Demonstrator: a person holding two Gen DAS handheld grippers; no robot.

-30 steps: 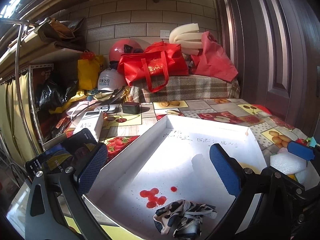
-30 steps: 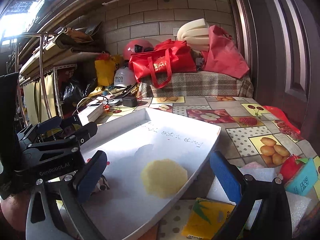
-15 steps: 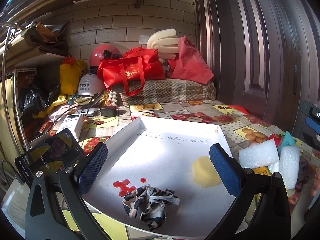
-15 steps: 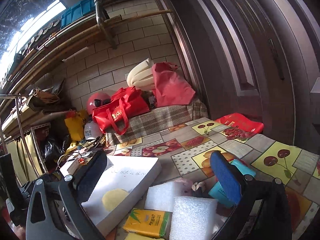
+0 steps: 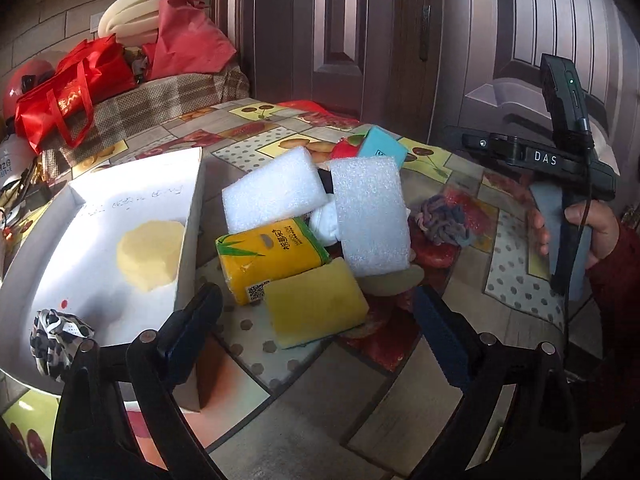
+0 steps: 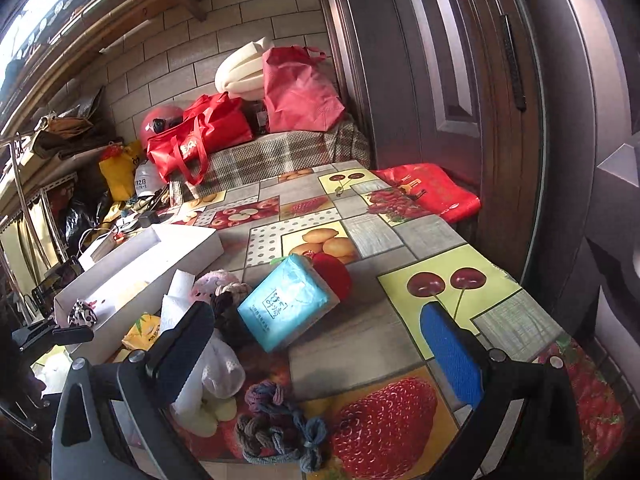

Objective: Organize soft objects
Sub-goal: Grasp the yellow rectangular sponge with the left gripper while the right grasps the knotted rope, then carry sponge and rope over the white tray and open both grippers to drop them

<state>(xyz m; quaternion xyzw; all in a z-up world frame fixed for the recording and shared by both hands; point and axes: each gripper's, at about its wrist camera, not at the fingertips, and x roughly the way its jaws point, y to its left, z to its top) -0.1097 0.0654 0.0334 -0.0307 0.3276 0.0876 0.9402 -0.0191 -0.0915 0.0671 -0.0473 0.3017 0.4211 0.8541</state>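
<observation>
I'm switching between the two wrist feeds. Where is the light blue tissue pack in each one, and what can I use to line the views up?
Left wrist: the light blue tissue pack is upper centre, mostly hidden behind the white foam blocks, at the far edge of the pile.
Right wrist: it lies centre frame, in full view, leaning on a red object.
Shared landmark: the braided yarn knot, right of the pile in the left view, bottom centre in the right view.

My left wrist camera looks down, close, from the table's near edge across the yellow sponge (image 5: 316,307) and the white box (image 5: 120,232), toward the door. My right wrist camera sits low at the table's right side, facing the back wall. Both views share the box, the blue tissue pack (image 6: 286,307) and the knotted rope (image 6: 276,428).
</observation>
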